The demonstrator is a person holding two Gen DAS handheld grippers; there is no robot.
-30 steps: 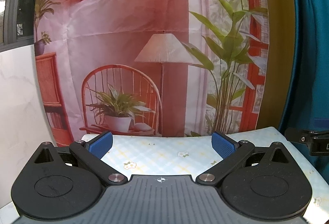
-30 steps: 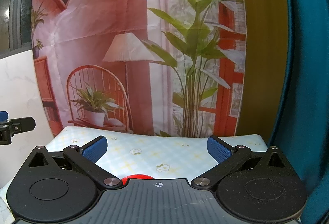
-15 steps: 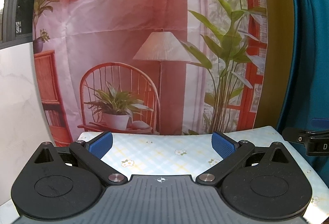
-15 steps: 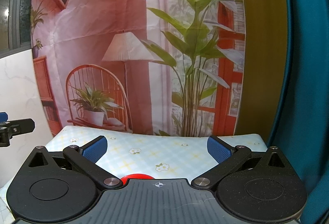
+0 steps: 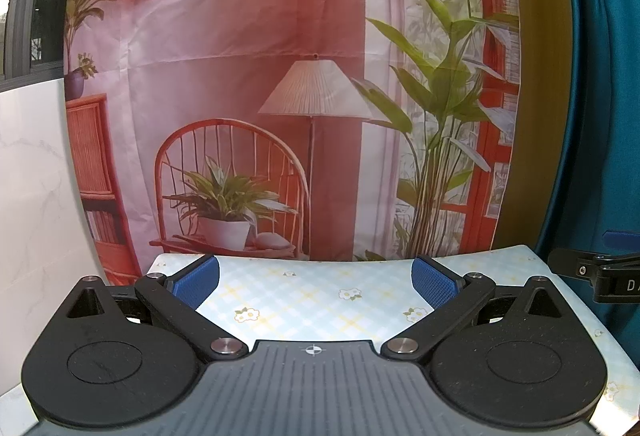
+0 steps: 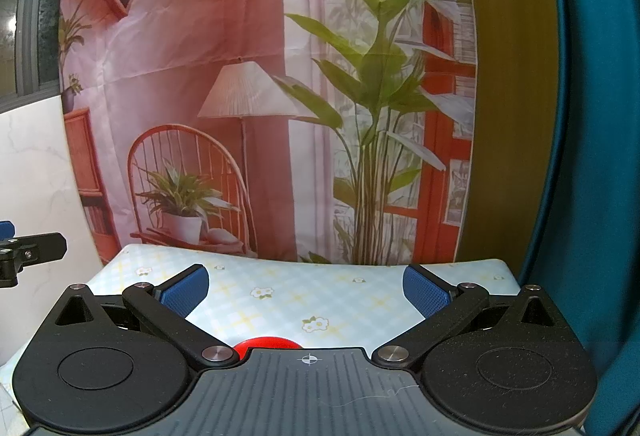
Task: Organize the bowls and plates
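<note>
My left gripper (image 5: pixel 315 282) is open and empty above a table with a pale checked, flowered cloth (image 5: pixel 320 300). My right gripper (image 6: pixel 306 290) is open and empty over the same cloth (image 6: pixel 320 292). A small part of a red round object (image 6: pixel 267 343) shows just past the right gripper's body, mostly hidden; I cannot tell if it is a plate or a bowl. No other plates or bowls are in view. The right gripper's tip shows at the right edge of the left wrist view (image 5: pixel 600 274); the left gripper's tip shows at the left edge of the right wrist view (image 6: pixel 28 250).
A printed backdrop (image 5: pixel 280 96) with a chair, lamp and plants hangs just behind the table's far edge. A white marble wall (image 5: pixel 36 196) stands at the left, a teal curtain (image 5: pixel 600 116) at the right.
Both views have tilted slightly, so the table edge sits a little lower in the frames. Both grippers stay open and empty.
</note>
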